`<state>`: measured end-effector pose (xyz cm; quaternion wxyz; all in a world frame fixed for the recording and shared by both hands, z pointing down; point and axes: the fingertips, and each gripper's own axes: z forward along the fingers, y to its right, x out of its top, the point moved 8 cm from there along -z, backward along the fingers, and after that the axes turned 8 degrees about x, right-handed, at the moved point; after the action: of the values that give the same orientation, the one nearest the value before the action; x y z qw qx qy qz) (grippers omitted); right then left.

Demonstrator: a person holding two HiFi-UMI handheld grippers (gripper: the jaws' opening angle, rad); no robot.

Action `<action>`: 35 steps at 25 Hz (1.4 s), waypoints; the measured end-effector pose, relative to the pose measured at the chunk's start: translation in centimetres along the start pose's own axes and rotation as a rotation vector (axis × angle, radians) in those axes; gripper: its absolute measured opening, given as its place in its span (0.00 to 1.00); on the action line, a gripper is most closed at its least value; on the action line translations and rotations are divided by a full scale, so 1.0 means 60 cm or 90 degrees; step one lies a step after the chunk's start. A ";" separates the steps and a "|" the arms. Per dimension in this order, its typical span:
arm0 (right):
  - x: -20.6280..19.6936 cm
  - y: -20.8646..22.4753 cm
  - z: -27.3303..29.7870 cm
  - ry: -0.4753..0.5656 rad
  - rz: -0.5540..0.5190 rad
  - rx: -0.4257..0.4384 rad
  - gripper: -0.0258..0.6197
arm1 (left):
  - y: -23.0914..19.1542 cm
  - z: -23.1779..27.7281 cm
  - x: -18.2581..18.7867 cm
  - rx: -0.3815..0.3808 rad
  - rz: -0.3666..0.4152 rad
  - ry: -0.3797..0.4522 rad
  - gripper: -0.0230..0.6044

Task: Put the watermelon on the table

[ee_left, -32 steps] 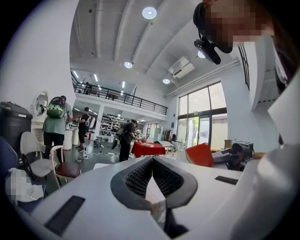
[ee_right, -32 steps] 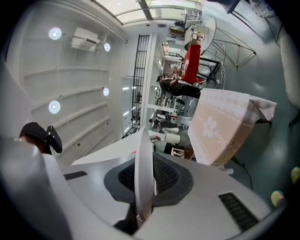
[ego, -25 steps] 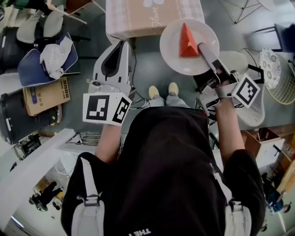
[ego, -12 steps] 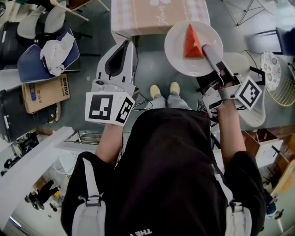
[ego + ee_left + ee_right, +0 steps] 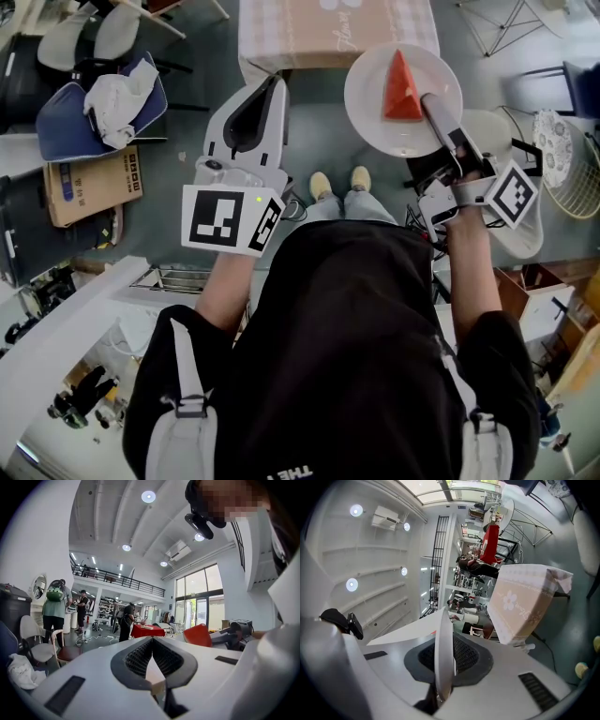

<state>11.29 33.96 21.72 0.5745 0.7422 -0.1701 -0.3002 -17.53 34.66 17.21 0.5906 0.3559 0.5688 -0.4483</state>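
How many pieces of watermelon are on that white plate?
1. A single red watermelon wedge stands near the middle of the plate, whose rim is clamped by the right gripper. No other piece shows in any view.

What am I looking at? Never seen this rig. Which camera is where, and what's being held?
There is no robot here. A person stands with a handheld two-jaw gripper in each hand, and the black-and-white marker cubes are part of those grippers. The head view comes from a camera on the person's head, looking down past the shoulders to the floor. The other two views come from cameras riding on each gripper, looking along its jaws. The right gripper pinches the rim of a round white plate carrying a red triangular watermelon wedge. The left gripper is shut and empty. Ahead stands a tan cloth-covered table. The plate is in the air, not yet on it.
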 end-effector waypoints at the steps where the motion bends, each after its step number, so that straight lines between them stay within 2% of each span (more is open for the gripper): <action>1: -0.003 -0.004 -0.004 0.001 -0.001 0.000 0.08 | 0.003 -0.006 0.001 -0.001 0.002 0.003 0.06; 5: -0.010 -0.008 0.002 0.003 -0.003 0.002 0.08 | -0.003 -0.006 -0.002 -0.012 -0.005 0.001 0.06; 9: -0.006 0.000 0.016 -0.002 -0.007 0.001 0.08 | -0.005 0.004 -0.006 -0.008 0.025 0.000 0.06; 12: -0.006 -0.005 0.016 -0.004 -0.008 0.004 0.08 | -0.001 0.001 -0.002 -0.012 0.017 0.007 0.06; 20: 0.014 0.005 0.037 -0.021 -0.001 0.016 0.08 | 0.002 0.024 0.001 0.007 0.020 -0.003 0.06; 35: 0.154 0.062 0.078 -0.041 0.021 0.030 0.08 | 0.047 0.167 0.023 0.031 0.043 -0.020 0.06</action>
<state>15.65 23.86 22.21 0.5561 0.7425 -0.2077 -0.3104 -11.43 26.15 16.60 0.6054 0.3820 0.5360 -0.4475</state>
